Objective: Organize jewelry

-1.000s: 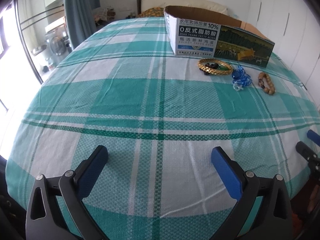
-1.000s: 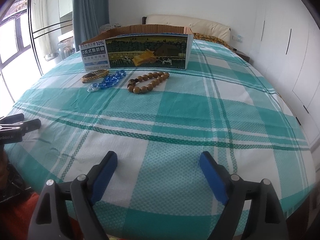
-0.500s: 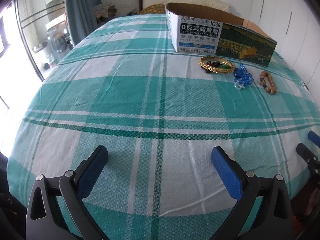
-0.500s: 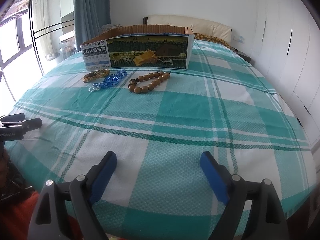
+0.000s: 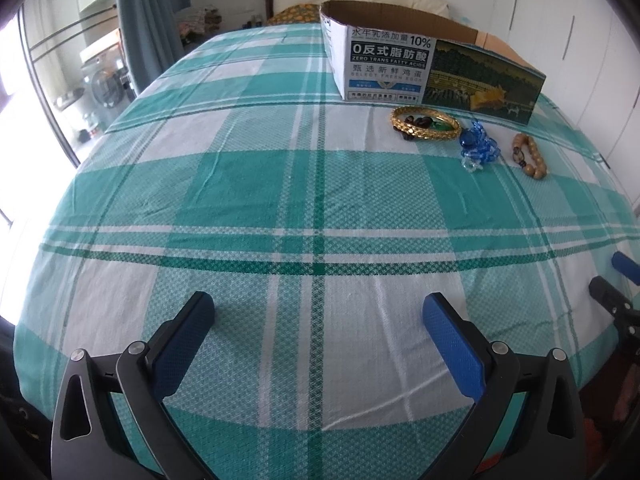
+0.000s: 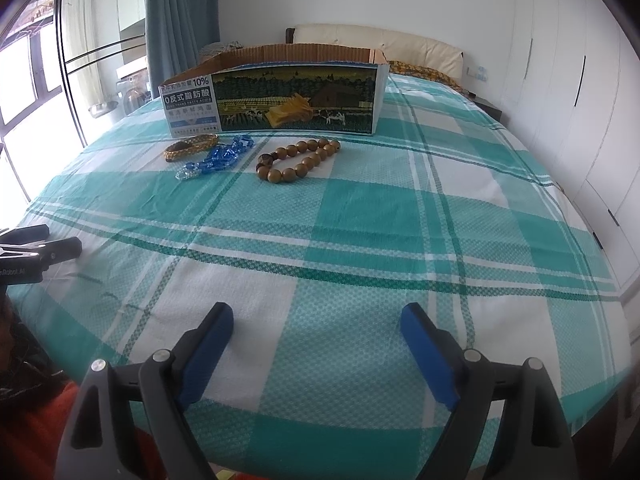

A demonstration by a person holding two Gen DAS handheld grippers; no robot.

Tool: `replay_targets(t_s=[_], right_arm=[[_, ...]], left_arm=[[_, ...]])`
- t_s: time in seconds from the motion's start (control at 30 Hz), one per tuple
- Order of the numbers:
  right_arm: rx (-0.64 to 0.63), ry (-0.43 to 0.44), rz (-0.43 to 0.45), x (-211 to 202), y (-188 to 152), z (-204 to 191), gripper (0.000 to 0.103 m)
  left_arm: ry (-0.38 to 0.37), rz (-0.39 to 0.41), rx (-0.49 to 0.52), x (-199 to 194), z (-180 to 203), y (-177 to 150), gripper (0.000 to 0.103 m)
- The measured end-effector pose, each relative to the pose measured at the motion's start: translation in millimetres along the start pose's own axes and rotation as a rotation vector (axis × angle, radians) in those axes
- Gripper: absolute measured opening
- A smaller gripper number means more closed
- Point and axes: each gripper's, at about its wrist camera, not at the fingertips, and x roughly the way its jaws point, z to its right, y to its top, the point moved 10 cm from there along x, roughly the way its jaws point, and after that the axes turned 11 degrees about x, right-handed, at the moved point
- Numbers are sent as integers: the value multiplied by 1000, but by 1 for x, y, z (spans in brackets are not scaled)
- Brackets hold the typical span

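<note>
Three pieces of jewelry lie in a row on the plaid bed in front of an open cardboard box [image 5: 420, 64] [image 6: 280, 96]: a gold bangle [image 5: 425, 128] [image 6: 191, 146], a blue crystal bracelet [image 5: 477, 145] [image 6: 222, 157] and a brown wooden bead bracelet [image 5: 529, 157] [image 6: 298, 161]. My left gripper [image 5: 318, 312] hovers open over the near part of the bed, far from them, with nothing between its blue pads. My right gripper [image 6: 317, 318] is likewise open and empty near the bed's front edge. Each gripper shows at the edge of the other's view.
The green-and-white plaid bedspread [image 5: 280, 184] covers the whole bed. A window and blue curtain [image 6: 180, 16] stand on the left, white wardrobe doors [image 6: 568, 80] on the right, pillows [image 6: 380, 40] behind the box.
The left view has shifted slightly, so the box and jewelry sit a little lower in the frame. Both grippers stay open in the same place.
</note>
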Motion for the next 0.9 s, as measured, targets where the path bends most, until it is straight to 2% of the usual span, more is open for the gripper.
replay_targets(t_s=[0.33, 0.47, 0.57, 0.67, 0.87, 0.9], right_arm=[[-6, 2, -14, -1, -2, 0, 88], [-5, 2, -12, -1, -1, 0, 88], [-6, 3, -12, -2, -2, 0, 88], [-6, 3, -12, -2, -2, 0, 88], [-5, 3, -12, -2, -2, 0, 89], [-5, 3, -13, -2, -2, 0, 89]], left_arm=[[-12, -19, -4, 1, 0, 1, 103], [-87, -18, -44, 0, 5, 11, 102], [-121, 1, -48, -2, 10, 28, 102], [-165, 15, 12, -1, 27, 53, 102], [-240, 7, 110, 30, 65, 108, 102], [-235, 3, 121, 38, 69, 114, 102]])
